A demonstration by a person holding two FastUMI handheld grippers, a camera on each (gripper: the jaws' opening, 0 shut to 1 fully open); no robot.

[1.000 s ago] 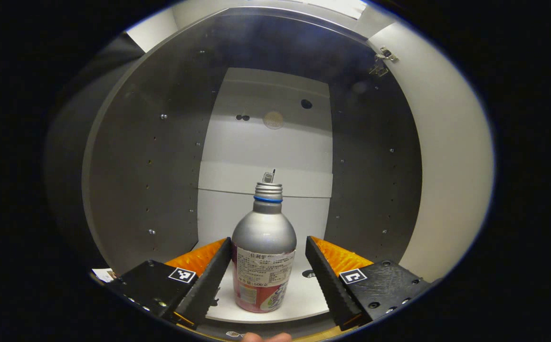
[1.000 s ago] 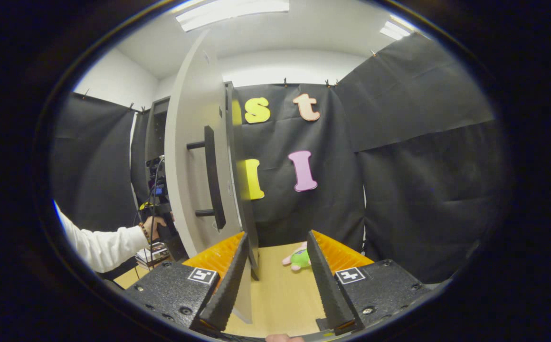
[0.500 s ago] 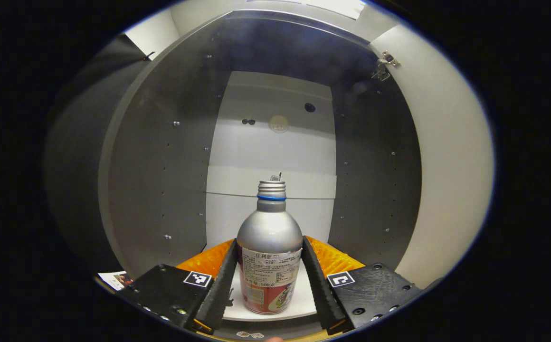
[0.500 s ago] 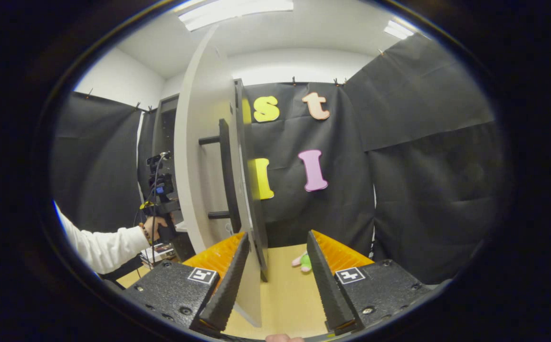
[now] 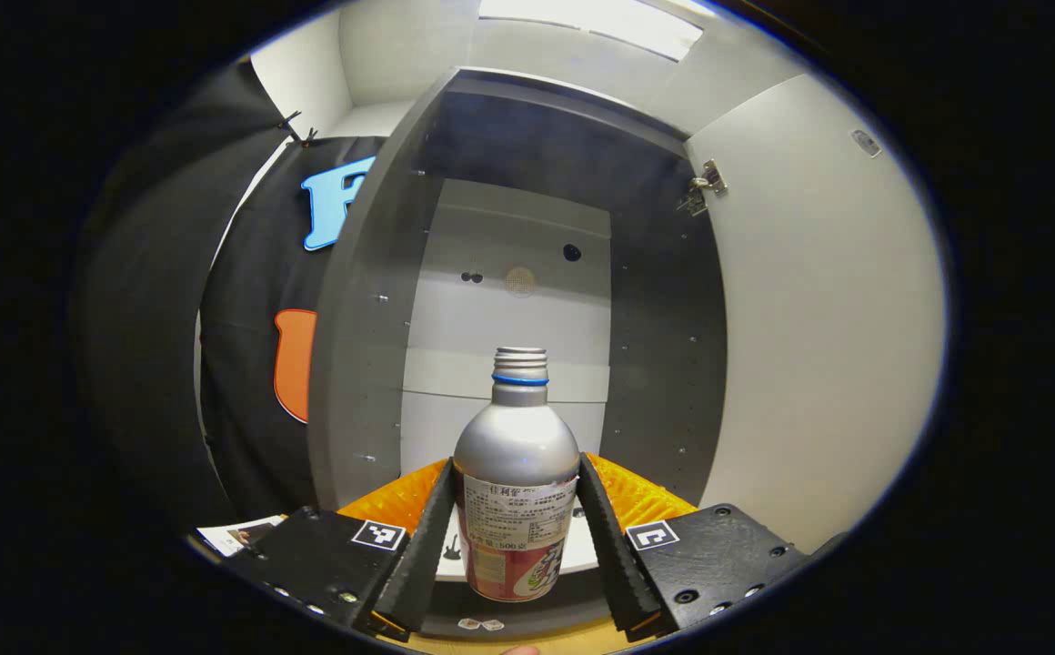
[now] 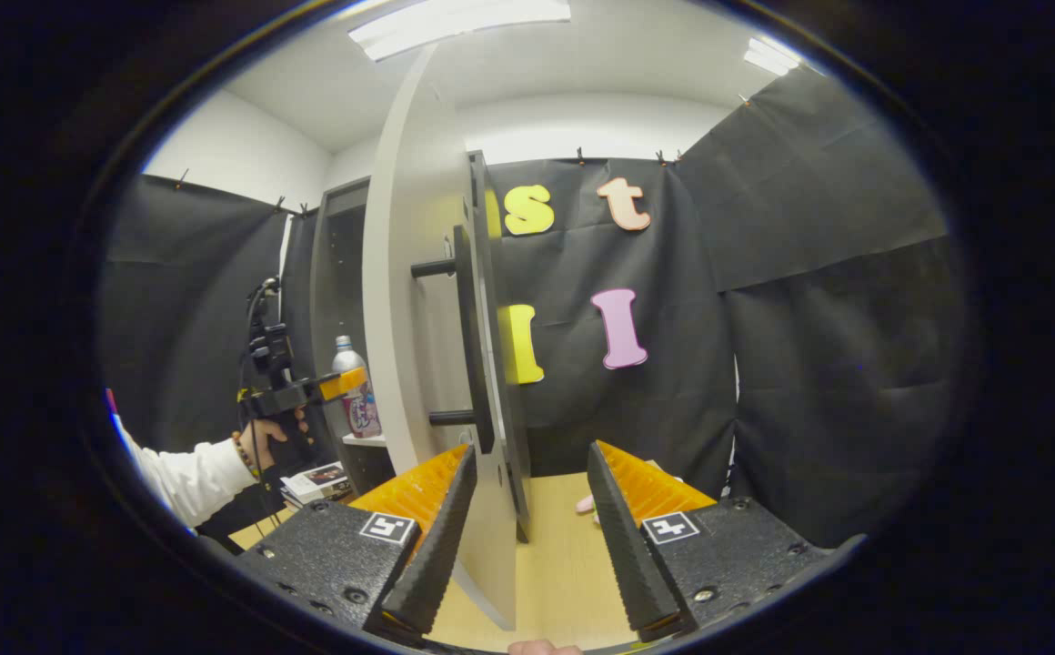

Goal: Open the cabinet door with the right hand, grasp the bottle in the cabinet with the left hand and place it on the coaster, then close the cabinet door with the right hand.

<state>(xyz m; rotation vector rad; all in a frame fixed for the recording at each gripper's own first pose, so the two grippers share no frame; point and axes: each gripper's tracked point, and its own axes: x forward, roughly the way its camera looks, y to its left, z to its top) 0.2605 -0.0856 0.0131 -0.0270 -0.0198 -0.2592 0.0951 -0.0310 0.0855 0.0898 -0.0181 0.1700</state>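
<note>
Cabinet (image 5: 527,300) has receded; bottle (image 5: 516,482), apparently clamped, drawn out.

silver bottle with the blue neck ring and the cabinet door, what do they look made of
Silver bottle: likely aluminium, a matte brushed sheen with soft highlights and a threaded metal neck, with a printed paper or film label around the lower body. Pale cabinet door: apparently laminated board, smooth, flat and matte, with a metal hinge screwed on near its top.

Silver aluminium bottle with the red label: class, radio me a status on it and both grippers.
Left gripper shut on silver aluminium bottle, upright. Right gripper open astride white cabinet door edge. Door open, path out looks clear.
</note>
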